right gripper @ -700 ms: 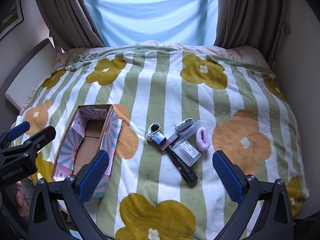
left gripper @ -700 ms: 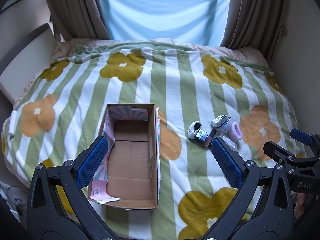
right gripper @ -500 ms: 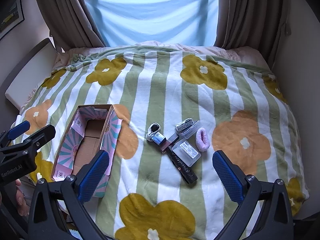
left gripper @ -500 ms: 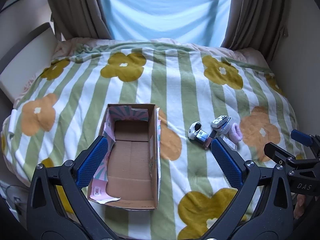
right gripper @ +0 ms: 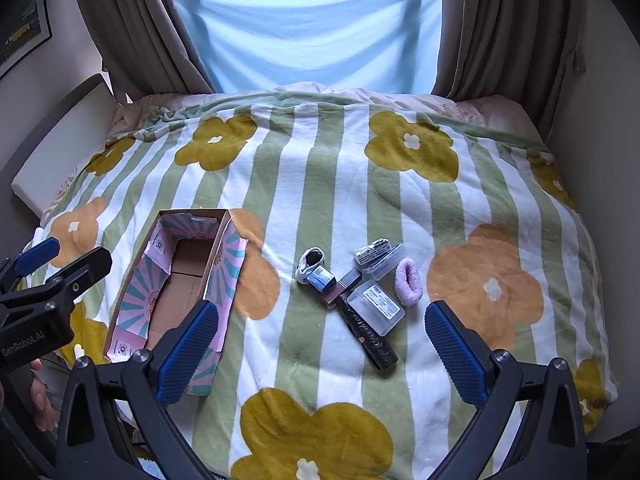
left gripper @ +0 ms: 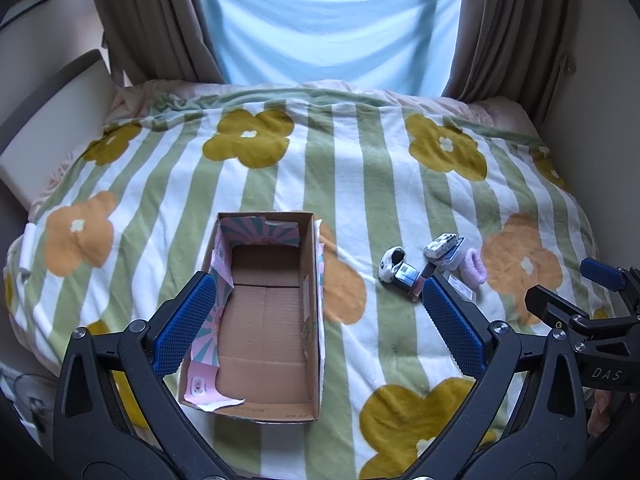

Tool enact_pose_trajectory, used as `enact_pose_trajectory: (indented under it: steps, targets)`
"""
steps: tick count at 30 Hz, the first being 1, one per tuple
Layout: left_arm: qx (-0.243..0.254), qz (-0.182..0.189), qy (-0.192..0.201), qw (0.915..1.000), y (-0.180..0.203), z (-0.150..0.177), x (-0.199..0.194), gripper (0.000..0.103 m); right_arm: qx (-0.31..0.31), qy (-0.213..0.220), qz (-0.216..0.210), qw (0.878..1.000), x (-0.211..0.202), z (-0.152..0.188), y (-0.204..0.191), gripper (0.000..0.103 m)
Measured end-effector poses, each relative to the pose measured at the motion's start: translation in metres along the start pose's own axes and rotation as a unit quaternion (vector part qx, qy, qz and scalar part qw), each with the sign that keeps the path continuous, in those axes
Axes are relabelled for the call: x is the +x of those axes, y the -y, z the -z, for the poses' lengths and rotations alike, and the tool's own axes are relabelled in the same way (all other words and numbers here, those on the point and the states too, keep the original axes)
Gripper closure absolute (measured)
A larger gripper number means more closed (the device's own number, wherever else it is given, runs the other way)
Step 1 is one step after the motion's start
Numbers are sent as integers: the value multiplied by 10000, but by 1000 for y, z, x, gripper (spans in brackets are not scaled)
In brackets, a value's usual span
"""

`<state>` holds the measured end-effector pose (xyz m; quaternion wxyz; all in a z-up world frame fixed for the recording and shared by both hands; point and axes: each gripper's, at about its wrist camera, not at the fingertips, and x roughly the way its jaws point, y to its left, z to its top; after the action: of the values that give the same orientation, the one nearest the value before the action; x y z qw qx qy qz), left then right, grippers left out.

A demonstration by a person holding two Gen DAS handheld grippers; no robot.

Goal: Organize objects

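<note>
An open cardboard box (left gripper: 264, 312) with pink patterned flaps lies empty on the bed; it also shows in the right wrist view (right gripper: 176, 280). A cluster of small things lies to its right: a white sock (right gripper: 310, 263), a blue packet (right gripper: 322, 278), a clear plastic case (right gripper: 374, 307), a long dark bar (right gripper: 370, 338), a pink scrunchie (right gripper: 408, 282) and a clear box (right gripper: 380, 258). My left gripper (left gripper: 318, 326) is open and empty above the box's near end. My right gripper (right gripper: 320, 344) is open and empty above the cluster's near side.
A striped, flowered blanket (right gripper: 360, 184) covers the bed. A white headboard (left gripper: 48, 128) runs along the left. Curtains (right gripper: 132, 28) and a window stand at the far end. A wall (right gripper: 600, 128) bounds the right side.
Both grippers have drifted very slightly; the views are nearly the same. Nothing on the bed has moved.
</note>
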<state>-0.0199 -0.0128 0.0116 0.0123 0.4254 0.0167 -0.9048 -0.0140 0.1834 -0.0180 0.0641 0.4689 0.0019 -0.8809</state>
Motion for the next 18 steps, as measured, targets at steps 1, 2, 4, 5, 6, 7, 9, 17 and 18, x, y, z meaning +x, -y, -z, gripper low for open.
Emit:
enact_pose_trajectory:
  steps: [1,2,4,5,6,7,9,17,18]
  targets:
    - [3,5,-1,10000,0,0,0,1,-12,-3,1,10000,0,-1,0,1]
    - [10,8,-4,10000,0,0,0,1,7,3,-6,10000,0,0,0,1]
    - [10,4,-1,10000,0,0,0,1,13,2,-5,10000,0,0,0,1]
    - [4,1,-4,10000,0,0,0,1,16,6,2,10000,0,0,-1,1]
    - [0,3,-4,10000,0,0,0,1,15,8,4,10000,1,1,-1,1]
    - [-4,7,-5,10000,0,0,0,1,16,6,5,10000,1,1,-1,1]
    - [-8,8,-20,10000,1,-1,1,1,8,10,10,10000,1,0,-2,1]
    - [-50,26,-56,10000,-2,-1,3,1,9,11,11,10000,0,0,-1,1]
    - [-59,29,-54,10000,-2,-1,3,1,13,8,8,10000,0,0,-1,1]
